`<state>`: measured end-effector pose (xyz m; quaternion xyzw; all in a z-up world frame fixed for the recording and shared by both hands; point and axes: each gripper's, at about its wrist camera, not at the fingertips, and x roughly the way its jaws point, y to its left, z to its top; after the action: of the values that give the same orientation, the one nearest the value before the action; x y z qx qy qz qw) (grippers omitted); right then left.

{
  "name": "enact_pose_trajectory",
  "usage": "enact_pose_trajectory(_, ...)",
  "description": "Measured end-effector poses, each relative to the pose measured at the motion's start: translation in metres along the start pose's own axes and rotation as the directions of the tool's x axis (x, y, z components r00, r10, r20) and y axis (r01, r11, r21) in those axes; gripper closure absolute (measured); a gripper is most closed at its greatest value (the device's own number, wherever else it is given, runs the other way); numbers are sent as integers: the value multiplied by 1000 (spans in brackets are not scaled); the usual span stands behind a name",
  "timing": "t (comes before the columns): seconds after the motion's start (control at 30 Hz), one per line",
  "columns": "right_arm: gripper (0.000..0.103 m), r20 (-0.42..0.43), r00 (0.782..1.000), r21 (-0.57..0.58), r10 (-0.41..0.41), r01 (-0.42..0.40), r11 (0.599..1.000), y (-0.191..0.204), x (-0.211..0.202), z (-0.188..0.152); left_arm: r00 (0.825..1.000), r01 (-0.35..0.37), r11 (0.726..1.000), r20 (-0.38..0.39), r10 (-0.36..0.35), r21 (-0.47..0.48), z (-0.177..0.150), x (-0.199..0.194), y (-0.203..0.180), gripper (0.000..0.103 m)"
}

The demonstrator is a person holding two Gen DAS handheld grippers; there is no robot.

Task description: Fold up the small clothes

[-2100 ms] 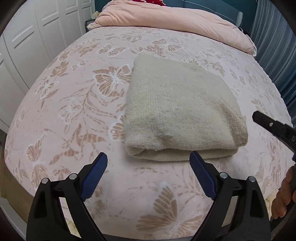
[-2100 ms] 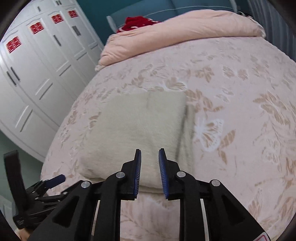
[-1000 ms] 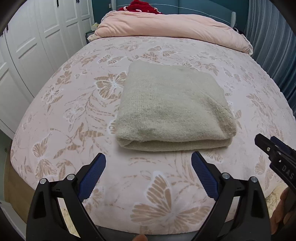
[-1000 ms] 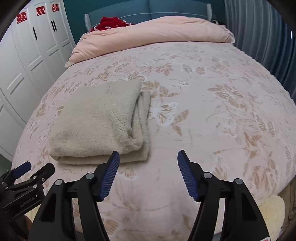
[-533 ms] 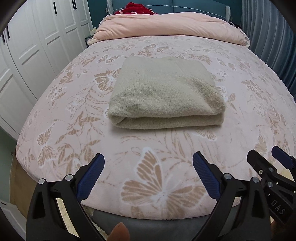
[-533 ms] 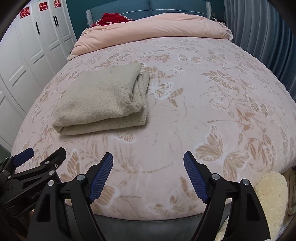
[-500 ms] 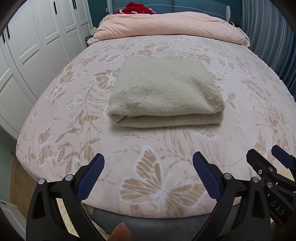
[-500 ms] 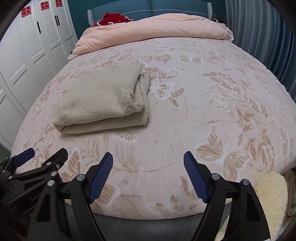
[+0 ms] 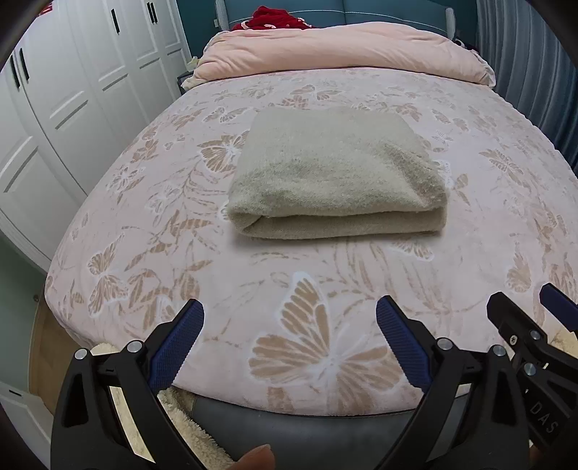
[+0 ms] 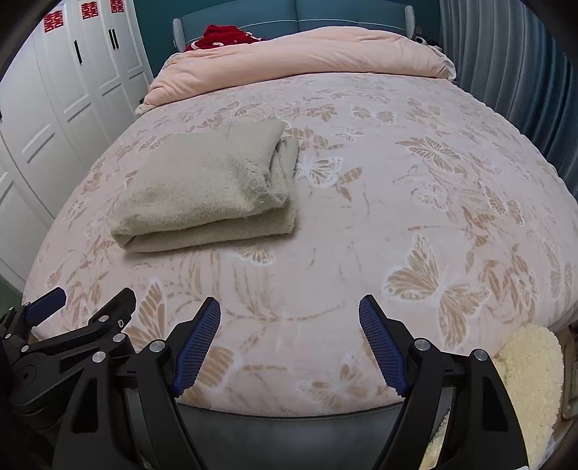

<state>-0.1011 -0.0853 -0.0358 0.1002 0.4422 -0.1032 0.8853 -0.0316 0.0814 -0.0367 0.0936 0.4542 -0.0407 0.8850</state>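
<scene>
A beige knitted garment (image 9: 336,173) lies folded into a thick rectangle on the pink butterfly bedspread (image 9: 314,325). In the right wrist view the same garment (image 10: 209,191) sits left of centre. My left gripper (image 9: 289,325) hangs open over the bed's near edge, well short of the garment, with nothing between its blue pads. My right gripper (image 10: 289,321) is open too, over the bedspread (image 10: 397,217) near the foot edge and to the right of the garment. Each gripper shows at the side of the other's view, the left gripper (image 10: 83,307) included.
A rolled pink duvet (image 9: 343,50) and a red item (image 9: 274,18) lie at the head of the bed. White wardrobe doors (image 9: 72,101) run along the left, a grey-blue curtain (image 10: 505,54) along the right. A cream fluffy rug (image 10: 531,368) lies on the floor by the foot.
Both grippers have drawn back from the folded garment toward the foot of the bed. The right gripper, nearly shut two seconds ago, has spread wide. The garment has stayed where it lay.
</scene>
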Motion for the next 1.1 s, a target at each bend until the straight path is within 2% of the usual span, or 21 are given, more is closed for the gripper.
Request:
enact_pose_trajectory(0.73, 26, -13, 1000, -5, -10, 10, 1000, 9, 4, -1, 1000, -8, 1000, -14, 8, -14, -3, 3, 9, 10)
enact_pose_trajectory(0.97, 26, -16, 1000, -4, -12, 12, 1000, 9, 4, -1, 999, 13, 1000, -29, -14, -26, -5, 7, 13, 9)
enact_pose_trajectory(1.1, 26, -18, 1000, -1, -20, 20, 1000, 9, 6, -2, 1000, -12, 1000, -16, 11, -23, -6, 8, 12, 9)
